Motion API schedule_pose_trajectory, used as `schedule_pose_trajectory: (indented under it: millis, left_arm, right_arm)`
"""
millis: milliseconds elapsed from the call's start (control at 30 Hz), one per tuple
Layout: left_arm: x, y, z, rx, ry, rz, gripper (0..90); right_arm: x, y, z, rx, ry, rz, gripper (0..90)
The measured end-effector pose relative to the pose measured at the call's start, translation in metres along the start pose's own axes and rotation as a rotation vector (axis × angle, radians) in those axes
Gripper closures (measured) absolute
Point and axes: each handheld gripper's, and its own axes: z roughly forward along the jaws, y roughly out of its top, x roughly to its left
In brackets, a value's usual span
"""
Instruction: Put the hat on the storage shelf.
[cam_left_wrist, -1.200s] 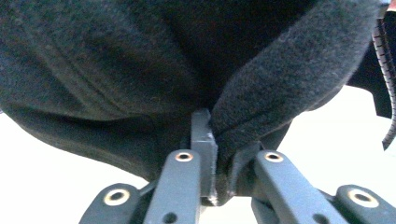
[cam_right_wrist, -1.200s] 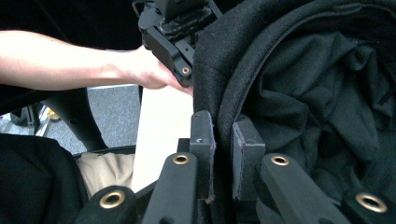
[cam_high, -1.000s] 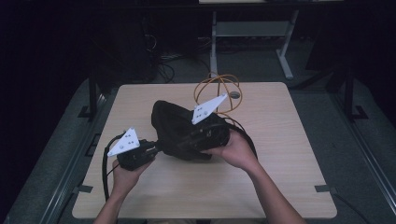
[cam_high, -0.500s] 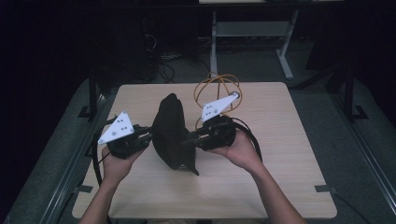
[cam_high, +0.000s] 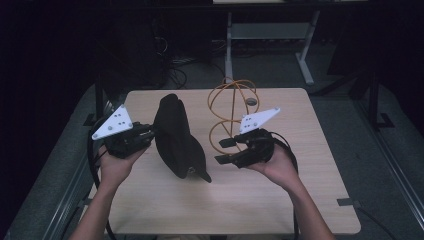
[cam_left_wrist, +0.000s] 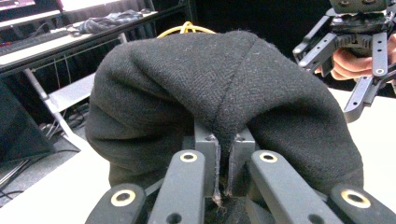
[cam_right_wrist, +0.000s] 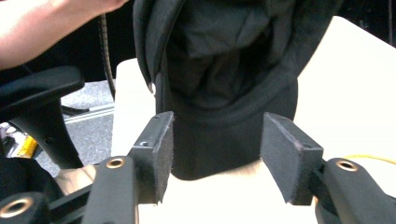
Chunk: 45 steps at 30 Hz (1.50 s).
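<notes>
Dark room, wooden bench. My left hand-held gripper pinches the black cap upright above the bench; right hand-held gripper, jaws just opening, empty, sits to the cap's right.

Black herringbone cap, orange wire stand, pale wood table

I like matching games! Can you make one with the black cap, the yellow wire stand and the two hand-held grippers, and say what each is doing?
Things:
1. black cap
2. yellow wire stand
3. left hand-held gripper
4. right hand-held gripper

States:
A. jaws open, nothing between the pads
B. stands on the table, behind the right hand
C. jaws pinched shut on fabric
D. hangs in the air, held up from one side

Pairs: 1-D, 2-B, 3-C, 4-A
</notes>
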Motion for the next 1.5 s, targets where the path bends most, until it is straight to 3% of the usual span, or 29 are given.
schedule_pose_trajectory:
  millis: [233,433,700,900,1067,1200,1500]
  left_arm:
    - [0.008,0.003,0.001,0.009,-0.013,-0.023,86.1]
    - [0.016,0.008,0.002,0.007,-0.023,-0.051,86.1]
    - [0.025,0.022,0.004,0.017,-0.020,-0.046,86.1]
    - [0.033,0.028,0.010,0.026,-0.029,-0.066,86.1]
    - [0.038,0.037,0.017,0.027,-0.036,-0.062,86.1]
    - [0.041,0.047,0.022,0.029,-0.045,-0.054,86.1]
    - [0.051,0.070,0.038,0.043,-0.059,-0.038,86.1]
  right_arm:
    - [-0.007,-0.025,-0.017,-0.029,-0.040,0.038,36.9]
    - [-0.009,-0.050,-0.027,-0.014,-0.075,0.066,32.7]
    - [-0.015,-0.090,-0.036,0.009,-0.139,0.141,29.2]
    - [-0.020,-0.118,-0.048,0.001,-0.188,0.195,27.1]
    - [-0.026,-0.132,-0.056,0.030,-0.240,0.203,26.8]
    - [-0.031,-0.141,-0.059,0.046,-0.252,0.227,25.8]
    - [-0.034,-0.156,-0.080,0.025,-0.301,0.247,24.5]
